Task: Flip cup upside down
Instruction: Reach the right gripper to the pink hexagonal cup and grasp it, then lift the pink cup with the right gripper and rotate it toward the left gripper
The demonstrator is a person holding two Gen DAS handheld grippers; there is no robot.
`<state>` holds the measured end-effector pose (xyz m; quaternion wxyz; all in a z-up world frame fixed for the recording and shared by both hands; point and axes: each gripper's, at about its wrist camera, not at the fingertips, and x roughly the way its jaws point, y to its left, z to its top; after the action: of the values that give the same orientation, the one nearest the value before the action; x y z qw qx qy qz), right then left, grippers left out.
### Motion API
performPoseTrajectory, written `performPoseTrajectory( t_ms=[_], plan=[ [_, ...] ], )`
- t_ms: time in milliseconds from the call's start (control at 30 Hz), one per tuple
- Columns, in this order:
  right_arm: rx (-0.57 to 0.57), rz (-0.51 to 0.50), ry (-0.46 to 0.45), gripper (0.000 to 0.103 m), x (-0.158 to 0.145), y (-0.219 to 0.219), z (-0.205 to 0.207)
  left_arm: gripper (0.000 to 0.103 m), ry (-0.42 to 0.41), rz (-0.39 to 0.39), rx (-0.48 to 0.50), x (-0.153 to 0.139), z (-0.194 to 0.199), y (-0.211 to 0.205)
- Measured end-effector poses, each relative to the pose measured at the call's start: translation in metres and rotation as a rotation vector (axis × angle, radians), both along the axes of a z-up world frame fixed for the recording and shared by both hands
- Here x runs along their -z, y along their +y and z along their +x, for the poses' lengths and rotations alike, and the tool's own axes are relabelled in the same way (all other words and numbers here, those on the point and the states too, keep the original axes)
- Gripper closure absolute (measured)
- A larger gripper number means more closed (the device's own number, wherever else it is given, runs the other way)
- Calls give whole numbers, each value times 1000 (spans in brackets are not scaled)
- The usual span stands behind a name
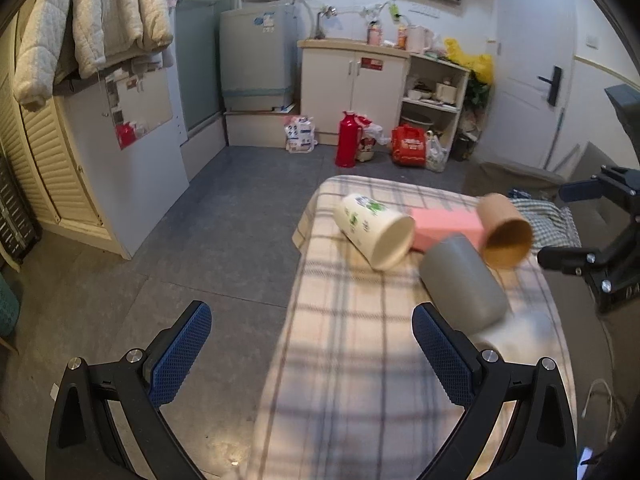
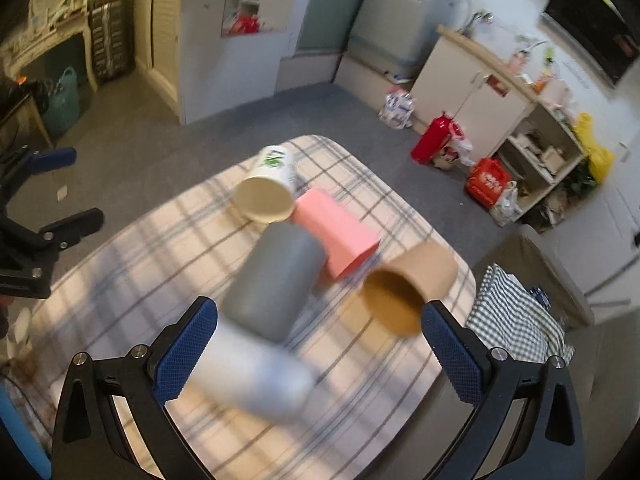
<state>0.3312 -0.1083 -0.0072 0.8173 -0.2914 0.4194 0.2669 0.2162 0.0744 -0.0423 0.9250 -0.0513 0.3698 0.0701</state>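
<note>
Several cups lie on their sides on a plaid-covered table (image 1: 352,360): a white cup with green print (image 1: 374,230) (image 2: 268,188), a pink cup (image 1: 444,226) (image 2: 336,234), a grey cup (image 1: 462,280) (image 2: 276,284), a brown paper cup (image 1: 506,236) (image 2: 404,288) and a blurred white cup (image 2: 256,376) (image 1: 516,332). My left gripper (image 1: 312,332) is open, at the table's near left edge, short of the cups. My right gripper (image 2: 320,332) is open above the blurred white cup and grey cup. It shows in the left view (image 1: 576,224).
A checked cloth (image 2: 516,320) lies beside the table on a seat. Grey floor (image 1: 224,220) stretches left of the table. A red thermos (image 1: 346,140), bags, a white cabinet (image 1: 352,84) and a washing machine (image 1: 258,64) stand along the far wall.
</note>
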Motion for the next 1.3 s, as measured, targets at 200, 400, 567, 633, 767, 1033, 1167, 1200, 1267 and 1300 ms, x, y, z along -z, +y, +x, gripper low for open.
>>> performPoseTrajectory(
  t_ms=[200, 400, 567, 633, 767, 1033, 1167, 1200, 1267, 1300],
  plan=[
    [-124, -170, 107, 11, 31, 21, 70, 0, 33, -23, -30, 20, 48, 9],
    [-208, -249, 196, 29, 64, 37, 105, 0, 72, -33, -35, 40, 79, 13],
    [-249, -256, 310, 30, 85, 42, 125, 0, 90, -56, -37, 53, 90, 15],
    [-253, -245, 340, 30, 90, 44, 129, 0, 94, -58, -34, 56, 92, 15],
    [-265, -237, 383, 30, 104, 50, 134, 0, 105, -64, -30, 61, 96, 15],
    [-251, -198, 320, 32, 101, 50, 128, 0, 115, -49, -18, 60, 94, 11],
    [-317, -183, 154, 37, 63, 49, 98, 0, 96, -39, -20, 45, 84, 4],
    [-323, -188, 127, 37, 54, 48, 91, 0, 91, -36, -19, 41, 81, 3],
    [-340, -194, 90, 37, 31, 49, 71, 0, 79, -29, -15, 30, 73, 0],
    [-345, -196, 74, 37, 21, 46, 62, 0, 68, -26, -11, 20, 67, -2]
  ],
)
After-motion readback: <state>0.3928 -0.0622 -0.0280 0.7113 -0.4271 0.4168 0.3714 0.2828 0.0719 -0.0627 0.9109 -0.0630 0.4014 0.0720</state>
